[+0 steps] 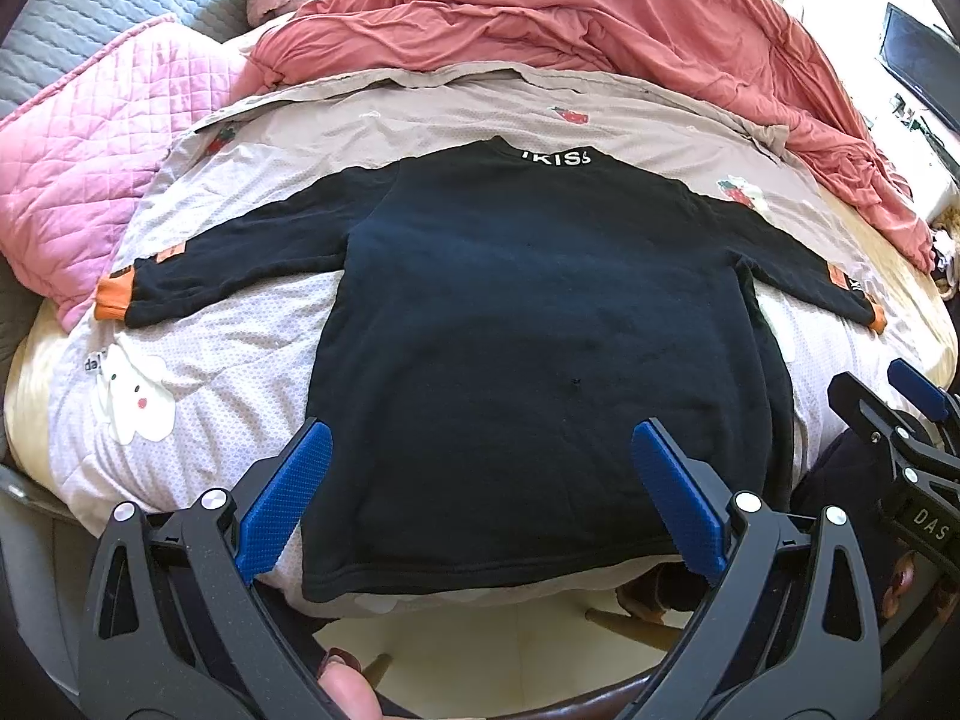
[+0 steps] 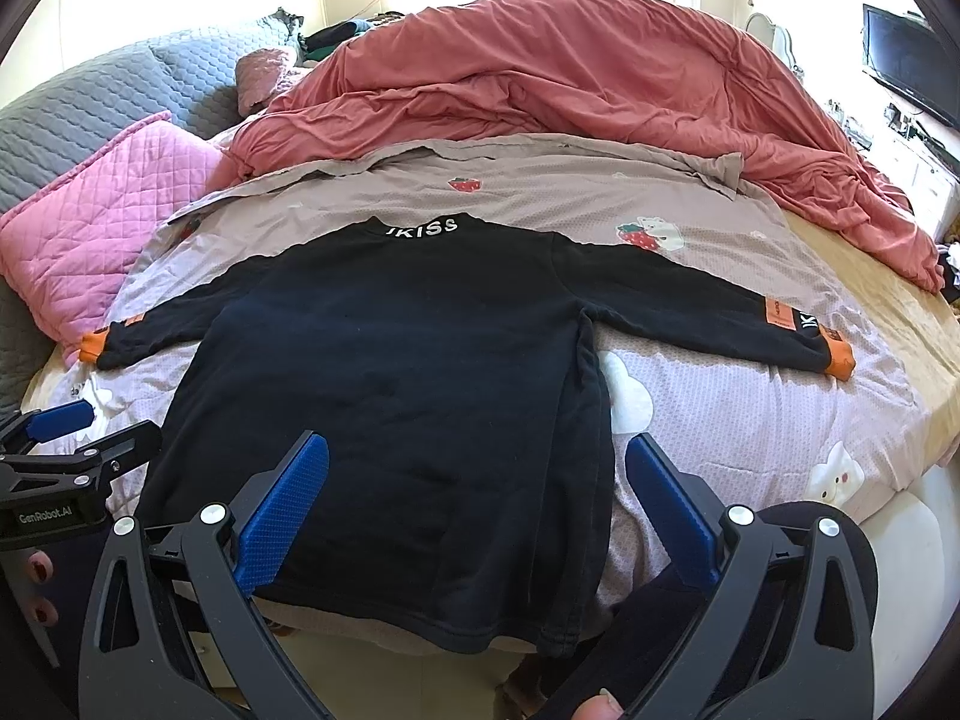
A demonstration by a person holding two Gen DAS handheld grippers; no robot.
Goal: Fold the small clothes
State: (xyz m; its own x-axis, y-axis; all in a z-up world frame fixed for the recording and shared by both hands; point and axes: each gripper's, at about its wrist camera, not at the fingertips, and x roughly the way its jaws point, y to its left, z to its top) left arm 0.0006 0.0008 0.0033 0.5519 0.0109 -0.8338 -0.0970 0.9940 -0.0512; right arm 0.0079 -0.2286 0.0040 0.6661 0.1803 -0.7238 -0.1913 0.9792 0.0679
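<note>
A small black long-sleeved top (image 1: 510, 312) with orange cuffs and white "IKISS" lettering at the collar lies flat on the bed, back up, sleeves spread out. It also shows in the right wrist view (image 2: 390, 372). My left gripper (image 1: 480, 450) is open and empty above the hem's left part. My right gripper (image 2: 477, 468) is open and empty above the hem's right part. The right gripper shows at the right edge of the left wrist view (image 1: 882, 396); the left gripper shows at the left edge of the right wrist view (image 2: 90, 426).
The top rests on a pale printed sheet (image 1: 198, 372) at the bed's near edge. A bunched salmon-red duvet (image 2: 570, 78) lies behind. A pink quilted pillow (image 2: 102, 204) and grey quilt (image 2: 90, 102) are at left. A dark screen (image 2: 906, 60) stands at far right.
</note>
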